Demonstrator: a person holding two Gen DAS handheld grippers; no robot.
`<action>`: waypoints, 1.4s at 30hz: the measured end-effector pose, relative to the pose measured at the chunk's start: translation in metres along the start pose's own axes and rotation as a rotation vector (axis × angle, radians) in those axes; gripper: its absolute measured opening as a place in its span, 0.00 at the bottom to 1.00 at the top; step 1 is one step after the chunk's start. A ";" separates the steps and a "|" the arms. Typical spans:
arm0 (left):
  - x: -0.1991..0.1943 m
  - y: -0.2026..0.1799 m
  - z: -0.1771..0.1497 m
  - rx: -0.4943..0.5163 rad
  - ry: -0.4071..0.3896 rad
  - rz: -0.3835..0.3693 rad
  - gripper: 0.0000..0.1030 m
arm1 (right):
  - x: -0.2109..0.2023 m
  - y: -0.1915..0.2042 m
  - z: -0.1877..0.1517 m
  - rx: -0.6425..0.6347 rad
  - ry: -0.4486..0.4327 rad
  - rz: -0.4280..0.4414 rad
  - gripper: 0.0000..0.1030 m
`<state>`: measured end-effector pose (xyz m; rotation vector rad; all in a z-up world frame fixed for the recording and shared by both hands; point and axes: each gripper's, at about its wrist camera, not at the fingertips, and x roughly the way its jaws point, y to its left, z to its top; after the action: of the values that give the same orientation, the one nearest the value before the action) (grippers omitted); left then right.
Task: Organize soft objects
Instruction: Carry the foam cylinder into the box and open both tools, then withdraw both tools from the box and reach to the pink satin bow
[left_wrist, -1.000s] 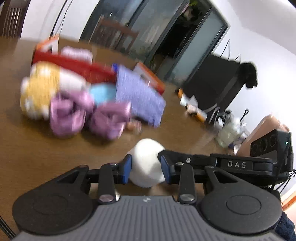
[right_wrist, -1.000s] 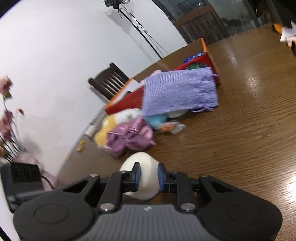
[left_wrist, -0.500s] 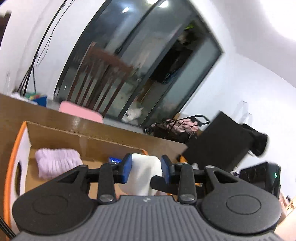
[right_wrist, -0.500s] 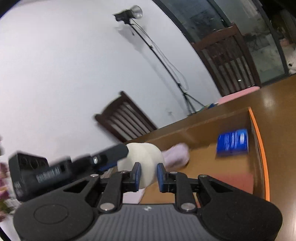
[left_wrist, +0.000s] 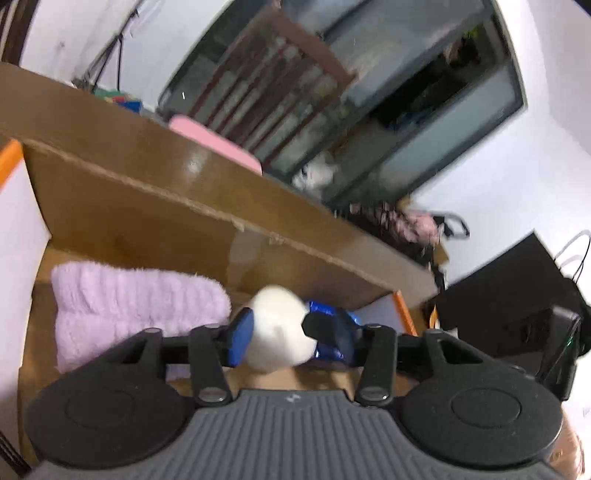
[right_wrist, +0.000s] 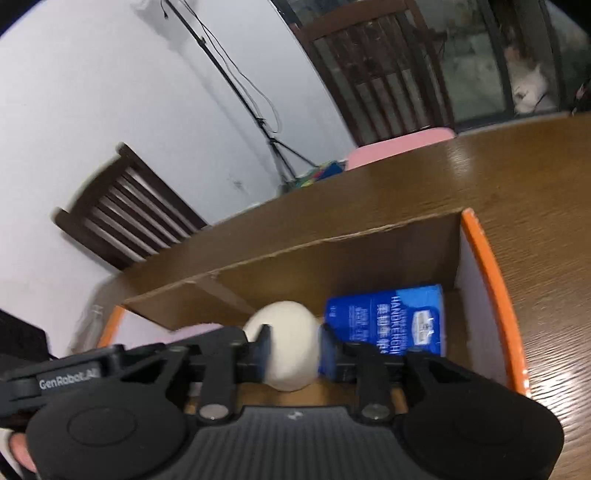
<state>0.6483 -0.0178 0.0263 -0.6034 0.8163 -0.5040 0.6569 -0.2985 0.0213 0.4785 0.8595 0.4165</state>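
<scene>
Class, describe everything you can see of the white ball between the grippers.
The white ball is smooth, matte, soft-looking and slightly egg-shaped. It sits over the open cardboard box, between the fingers of both the left gripper and right gripper, whose jaws are opening. A blue tissue pack lies beside it, a lilac fluffy cloth on the other side.

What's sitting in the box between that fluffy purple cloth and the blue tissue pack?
The white soft ball, between the opening left tongs, shown in the left wrist view.
</scene>
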 end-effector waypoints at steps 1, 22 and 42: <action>-0.003 0.000 -0.001 -0.003 -0.005 0.001 0.51 | -0.002 -0.001 -0.001 0.002 -0.009 0.026 0.40; -0.170 -0.097 -0.048 0.390 -0.260 0.159 0.82 | -0.142 0.053 -0.013 -0.279 -0.193 -0.122 0.66; -0.342 -0.089 -0.324 0.516 -0.524 0.439 1.00 | -0.302 0.066 -0.263 -0.533 -0.411 -0.042 0.99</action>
<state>0.1759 0.0348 0.0884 -0.0548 0.2780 -0.1237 0.2611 -0.3439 0.0958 0.0444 0.3359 0.4677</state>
